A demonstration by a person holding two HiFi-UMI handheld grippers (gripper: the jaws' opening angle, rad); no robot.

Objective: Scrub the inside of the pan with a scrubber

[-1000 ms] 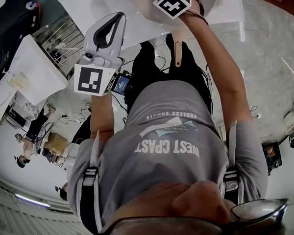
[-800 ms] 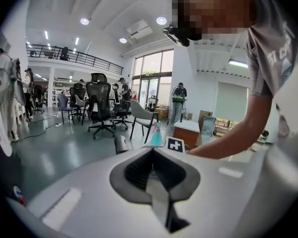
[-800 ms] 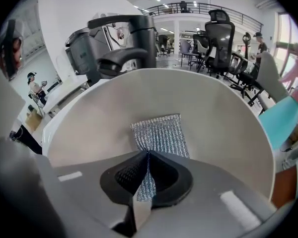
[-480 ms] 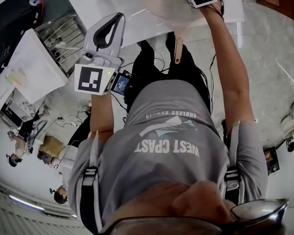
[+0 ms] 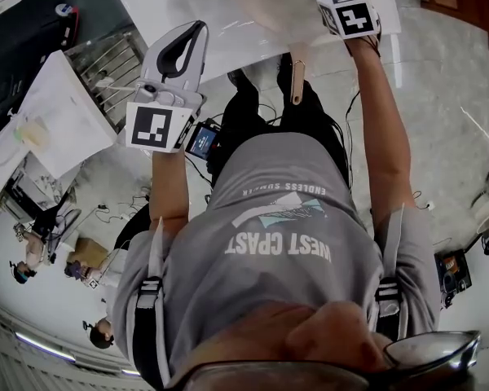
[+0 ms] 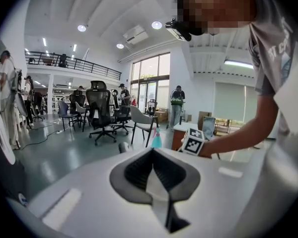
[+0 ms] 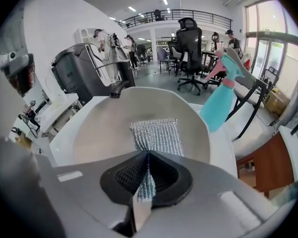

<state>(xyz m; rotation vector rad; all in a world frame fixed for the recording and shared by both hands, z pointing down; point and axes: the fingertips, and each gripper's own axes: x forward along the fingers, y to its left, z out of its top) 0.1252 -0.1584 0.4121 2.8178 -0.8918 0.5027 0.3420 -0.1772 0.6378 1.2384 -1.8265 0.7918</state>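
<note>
The pan point(image 5: 265, 2) is beige inside and stands on the white table point(image 5: 171, 10), its wooden handle point(image 5: 296, 80) pointing back at the person. In the right gripper view my right gripper point(image 7: 148, 153) is shut on a silver mesh scrubber point(image 7: 156, 133), which hangs over the pan's inside point(image 7: 104, 133). In the head view only that gripper's marker cube point(image 5: 348, 15) shows, at the pan's right rim. My left gripper point(image 5: 200, 28) is held away from the pan at the table's near edge. Its jaws point(image 6: 151, 152) are shut with nothing between them.
A teal spray bottle point(image 7: 221, 100) stands just right of the pan. A dark machine point(image 7: 84, 68) sits beyond the table's left end. Office chairs point(image 6: 100, 108) and several people stand on the open floor. A wire rack point(image 5: 98, 68) is left of the table.
The right gripper with the scrubber has swung to the right, from over the pan's middle to its right rim. The left gripper has barely shifted.
</note>
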